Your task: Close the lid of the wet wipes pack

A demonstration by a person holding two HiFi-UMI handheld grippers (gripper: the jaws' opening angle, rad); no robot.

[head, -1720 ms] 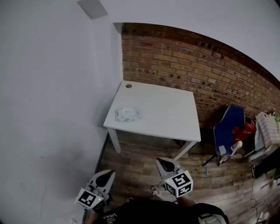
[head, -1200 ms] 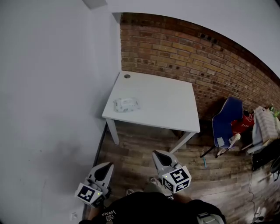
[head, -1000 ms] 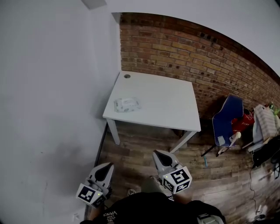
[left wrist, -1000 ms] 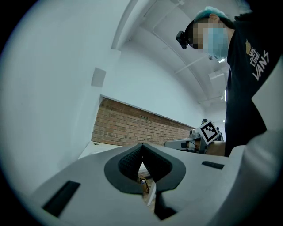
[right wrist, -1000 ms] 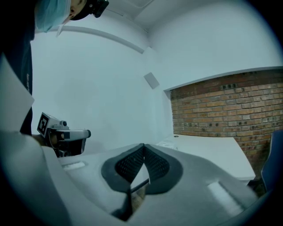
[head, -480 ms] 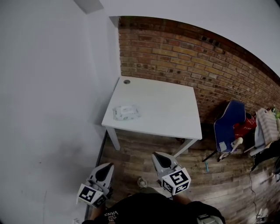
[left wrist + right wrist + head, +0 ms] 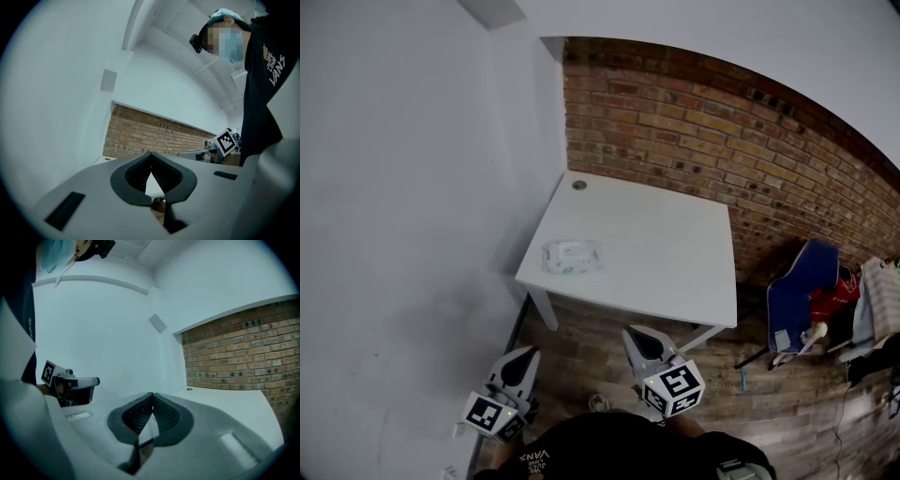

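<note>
Looking at the wet wipes pack [image 7: 572, 256] lying flat on the white counter [image 7: 666, 248], near its front-left corner, touched by nothing. Way too small here to tell the lid's state. Behind the counter, a brick wall [image 7: 722, 131]; off to the right, a blue chair [image 7: 802, 291] on the wood floor [image 7: 591, 352]. Holding the left hand-held gripper [image 7: 528, 353] and right hand-held gripper [image 7: 633, 334] low over that floor, well short of the counter, both with jaws pressed together at the tips, clamped on nothing.
</note>
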